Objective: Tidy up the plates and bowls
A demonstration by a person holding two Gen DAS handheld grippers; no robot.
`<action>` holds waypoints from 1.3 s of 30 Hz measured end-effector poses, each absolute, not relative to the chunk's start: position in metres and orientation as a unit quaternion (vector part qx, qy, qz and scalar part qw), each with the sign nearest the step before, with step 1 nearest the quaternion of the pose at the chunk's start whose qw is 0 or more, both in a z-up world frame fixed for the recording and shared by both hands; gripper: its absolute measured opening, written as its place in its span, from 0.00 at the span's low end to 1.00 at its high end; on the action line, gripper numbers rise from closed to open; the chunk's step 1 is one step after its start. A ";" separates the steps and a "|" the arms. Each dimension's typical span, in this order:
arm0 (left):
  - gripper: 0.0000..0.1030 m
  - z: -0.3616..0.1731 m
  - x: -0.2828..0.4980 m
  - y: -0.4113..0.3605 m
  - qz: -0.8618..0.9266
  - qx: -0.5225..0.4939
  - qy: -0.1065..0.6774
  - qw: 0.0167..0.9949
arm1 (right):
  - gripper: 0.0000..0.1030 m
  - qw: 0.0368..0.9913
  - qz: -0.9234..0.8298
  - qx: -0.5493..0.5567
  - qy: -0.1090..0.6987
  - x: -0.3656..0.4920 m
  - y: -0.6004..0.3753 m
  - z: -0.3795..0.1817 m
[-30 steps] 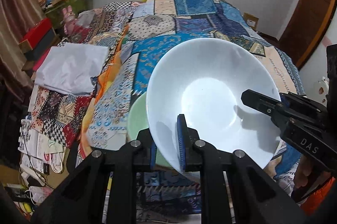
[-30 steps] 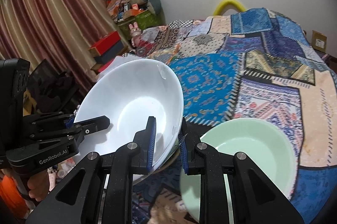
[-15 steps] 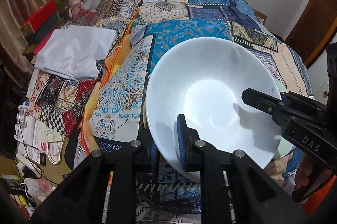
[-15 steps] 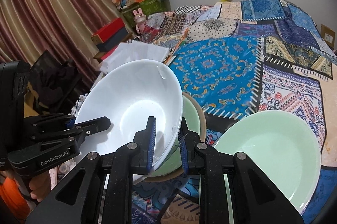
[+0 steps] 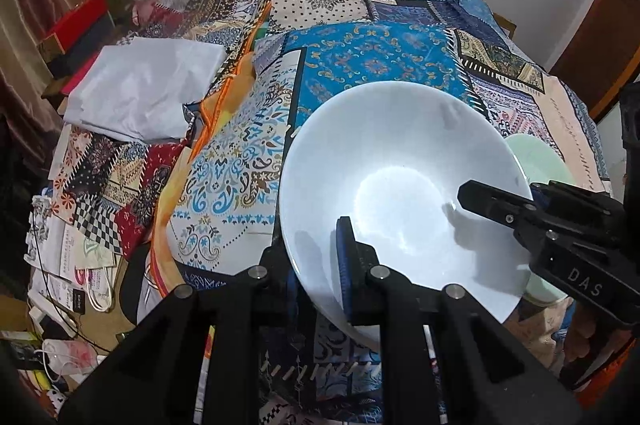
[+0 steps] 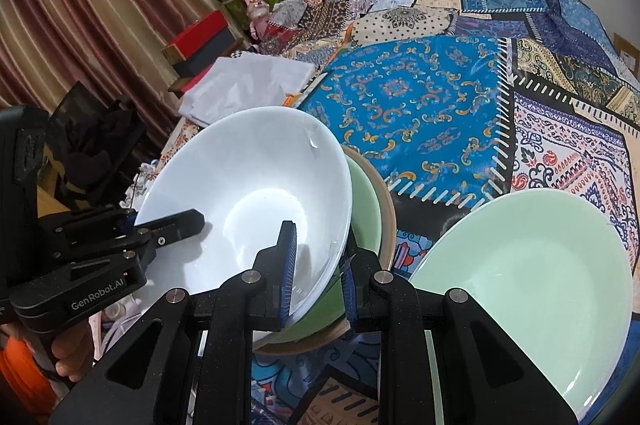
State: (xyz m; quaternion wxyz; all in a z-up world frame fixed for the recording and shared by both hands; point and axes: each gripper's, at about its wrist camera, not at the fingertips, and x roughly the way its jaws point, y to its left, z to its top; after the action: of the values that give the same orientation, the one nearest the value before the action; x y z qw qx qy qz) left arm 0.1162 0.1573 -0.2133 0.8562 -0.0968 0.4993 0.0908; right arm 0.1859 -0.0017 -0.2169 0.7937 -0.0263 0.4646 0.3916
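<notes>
While both claws pinch its rim, white bowl [image 5: 400, 185] tilts

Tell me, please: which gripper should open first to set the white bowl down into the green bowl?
Probably right. The right gripper pinches the white bowl on the rim directly over the green bowl; the left gripper holds the opposite rim.
</notes>
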 end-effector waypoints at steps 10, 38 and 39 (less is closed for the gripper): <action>0.16 -0.230 0.125 0.166 0.104 -0.091 0.511 0.848 | 0.21 0.804 0.374 -0.057 0.458 0.186 0.001 -0.219; 0.41 -0.236 0.109 0.187 0.067 -0.140 0.521 0.839 | 0.41 0.814 0.351 -0.055 0.460 0.189 -0.019 -0.220; 0.41 -0.240 0.111 0.186 0.063 -0.145 0.525 0.837 | 0.41 0.811 0.352 -0.052 0.464 0.190 -0.017 -0.223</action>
State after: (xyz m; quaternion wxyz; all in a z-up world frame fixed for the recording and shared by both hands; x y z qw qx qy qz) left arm 0.1107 0.1864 -0.2398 0.8365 -0.1446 0.5247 0.0634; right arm 0.1896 -0.0175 -0.2229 0.8112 -0.0517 0.4638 0.3523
